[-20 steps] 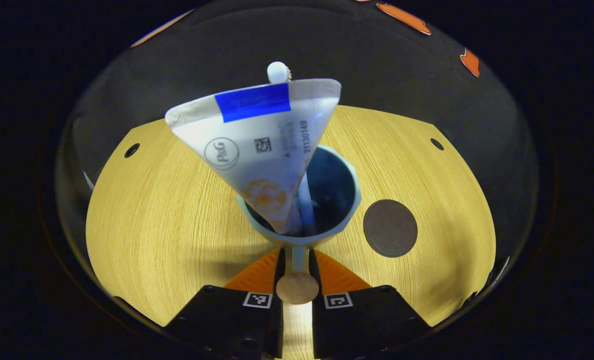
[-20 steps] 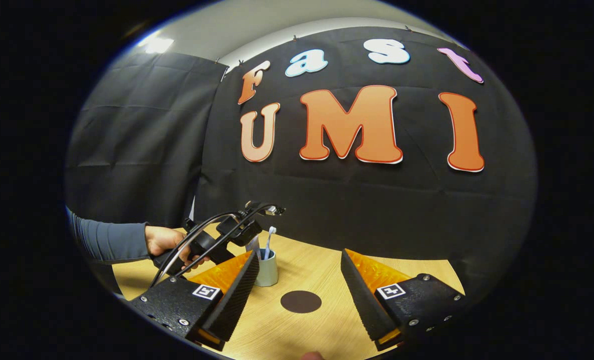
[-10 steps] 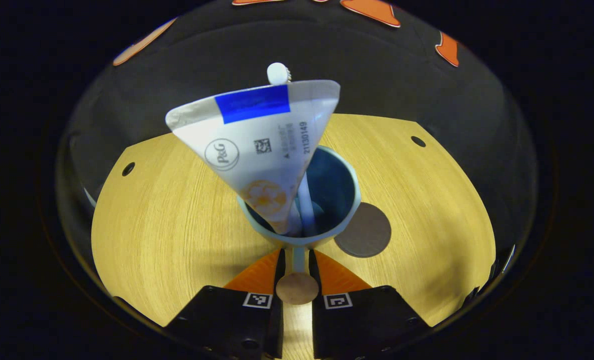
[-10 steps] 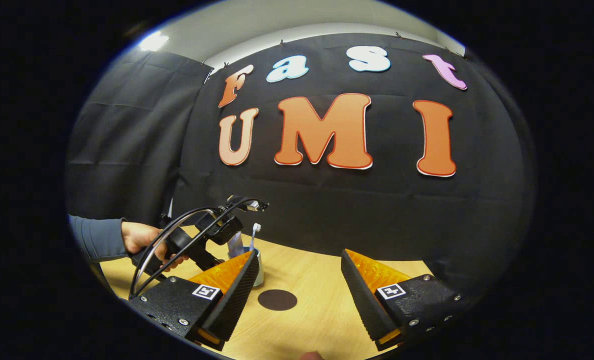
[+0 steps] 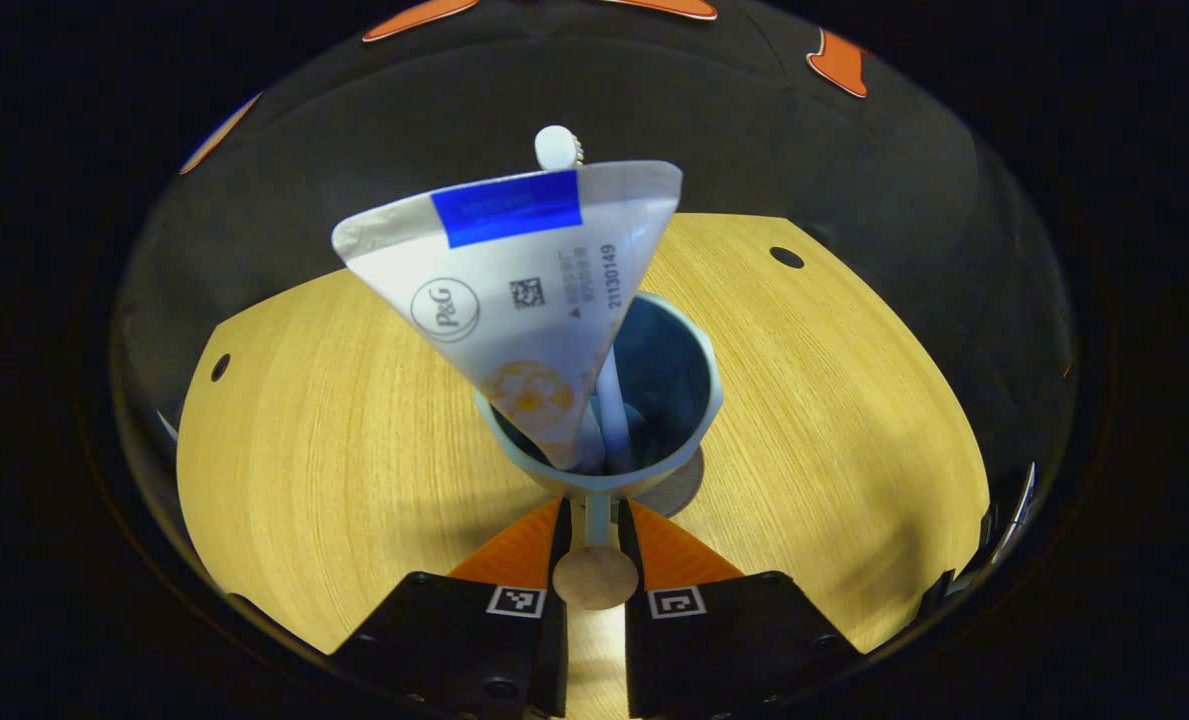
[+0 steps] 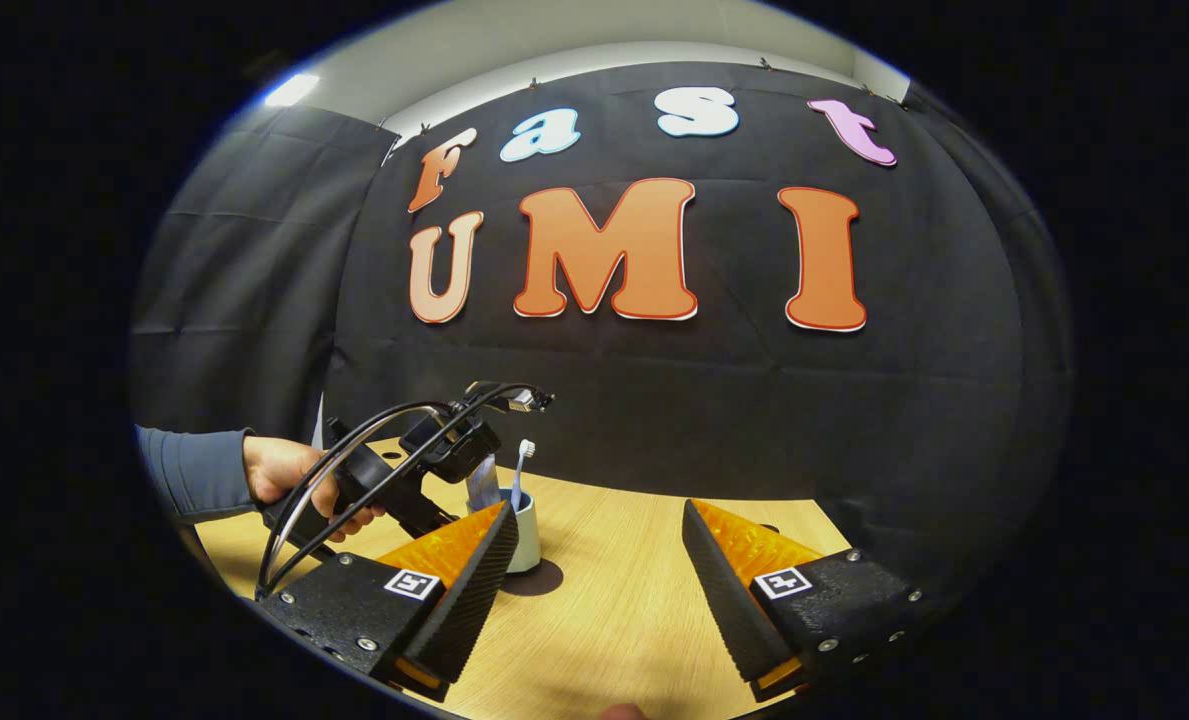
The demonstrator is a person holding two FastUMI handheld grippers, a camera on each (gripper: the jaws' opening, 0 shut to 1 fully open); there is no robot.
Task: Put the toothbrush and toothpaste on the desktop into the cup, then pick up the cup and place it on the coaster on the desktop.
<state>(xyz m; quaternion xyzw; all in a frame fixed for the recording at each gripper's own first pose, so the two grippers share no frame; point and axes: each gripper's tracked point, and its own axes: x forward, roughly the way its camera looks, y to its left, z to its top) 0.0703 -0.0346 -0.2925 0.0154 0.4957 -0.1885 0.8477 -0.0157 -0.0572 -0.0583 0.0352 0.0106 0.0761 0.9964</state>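
The left gripper (image 5: pixel 594 520), clamped on the cup's (image 5: pixel 654 370) near rim, holds it right over the coaster (image 5: pixel 676 490), while the right gripper (image 6: pixel 594 560) gapes wide nearby.

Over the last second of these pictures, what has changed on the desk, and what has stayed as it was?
The left hand-held gripper has carried the cup sideways over the dark coaster, which now shows as a sliver under the cup's base. Unchanged: its fingers stay clamped on the cup's handle, the toothpaste and toothbrush stay in the cup, and the right hand-held gripper stays open and empty.
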